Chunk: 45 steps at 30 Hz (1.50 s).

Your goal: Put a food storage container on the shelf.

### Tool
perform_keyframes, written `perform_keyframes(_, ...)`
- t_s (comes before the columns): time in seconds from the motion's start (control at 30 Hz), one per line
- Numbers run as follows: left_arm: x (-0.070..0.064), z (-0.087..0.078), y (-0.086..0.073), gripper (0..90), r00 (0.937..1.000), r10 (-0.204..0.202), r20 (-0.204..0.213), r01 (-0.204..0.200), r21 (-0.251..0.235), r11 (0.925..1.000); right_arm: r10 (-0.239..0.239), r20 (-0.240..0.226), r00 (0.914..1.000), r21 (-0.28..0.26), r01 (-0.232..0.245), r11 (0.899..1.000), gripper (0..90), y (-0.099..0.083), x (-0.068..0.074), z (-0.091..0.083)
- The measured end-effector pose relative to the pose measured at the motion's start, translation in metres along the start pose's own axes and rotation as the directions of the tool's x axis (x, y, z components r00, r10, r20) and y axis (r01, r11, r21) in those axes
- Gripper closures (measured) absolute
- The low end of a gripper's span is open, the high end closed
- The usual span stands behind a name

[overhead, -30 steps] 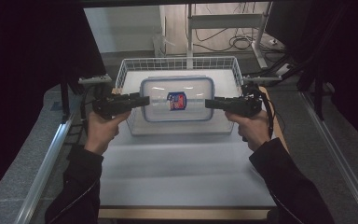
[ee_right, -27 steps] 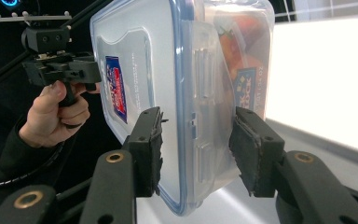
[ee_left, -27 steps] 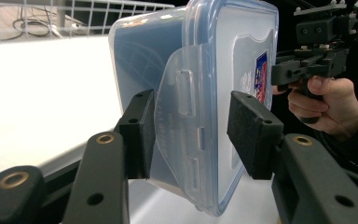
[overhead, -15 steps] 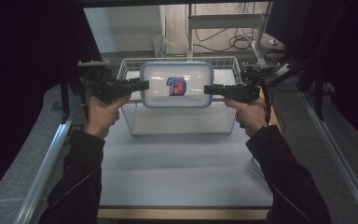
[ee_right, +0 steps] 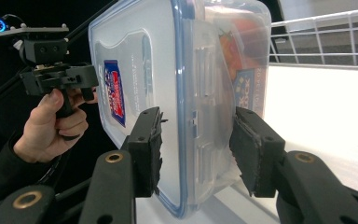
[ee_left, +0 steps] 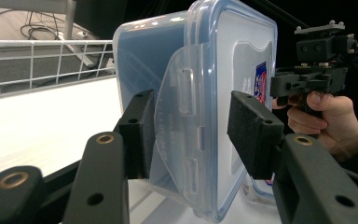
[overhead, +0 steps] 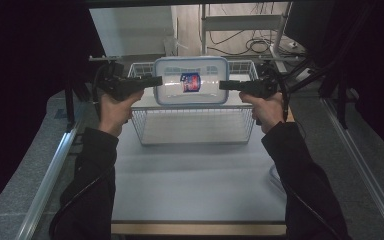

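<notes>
One clear plastic container (overhead: 190,80) with a blue-rimmed lid is hanging in the air above the far part of a white wire basket (overhead: 194,125). Its long axis is running left to right across the table. It is standing up on its long edge, the lid and its red-and-blue label (overhead: 190,82) facing the person.

Left gripper (overhead: 152,80): meeting the container's left short end. In the left gripper view its jaws are sitting either side of the translucent latch flap (ee_left: 182,135); the left pad is touching the flap, the right pad is standing a little off the lid, so whether the grip is firm cannot be told.

Right gripper (overhead: 227,85): meeting the right short end. In the right gripper view its jaws are straddling the lid rim and wall there, both pads a little apart from the plastic.

Basket: resting on the white table (overhead: 195,185).
</notes>
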<state>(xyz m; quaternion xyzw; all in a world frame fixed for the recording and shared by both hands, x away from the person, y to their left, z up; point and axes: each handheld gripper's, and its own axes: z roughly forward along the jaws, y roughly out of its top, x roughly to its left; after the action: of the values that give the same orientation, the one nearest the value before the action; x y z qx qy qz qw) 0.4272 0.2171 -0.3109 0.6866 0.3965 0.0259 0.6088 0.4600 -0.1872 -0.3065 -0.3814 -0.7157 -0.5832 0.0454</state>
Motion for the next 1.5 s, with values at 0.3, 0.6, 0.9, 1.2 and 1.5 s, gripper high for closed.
perform_keyframes(0.3,0.010,0.010,-0.005,52.2,0.9996,-0.024,-0.013,0.024,0.020,0.9995,0.028,0.012,0.9995,0.009,-0.028,1.000,53.8,-0.001,-0.013,0.007)
perform_keyframes(0.6,0.012,0.012,-0.006,51.5,0.9995,-0.026,-0.017,0.027,0.024,0.9994,0.041,0.027,0.9988,0.006,-0.041,0.999,53.3,-0.001,-0.016,0.009)
perform_keyframes(0.9,0.008,0.017,-0.003,46.9,0.9969,0.001,-0.079,0.001,0.036,0.9994,0.014,0.058,0.9982,-0.001,-0.014,1.000,50.3,0.000,-0.013,0.013)
perform_keyframes(1.2,0.010,0.021,-0.003,39.6,0.9922,-0.007,-0.125,0.013,0.053,0.9985,-0.027,0.121,0.9923,0.007,0.027,1.000,47.8,-0.003,-0.010,0.018)
perform_keyframes(1.5,0.030,0.028,-0.001,34.1,0.9875,-0.117,-0.106,0.119,0.016,0.9928,-0.036,0.128,0.9911,0.016,0.035,0.999,49.0,-0.008,-0.013,0.025)
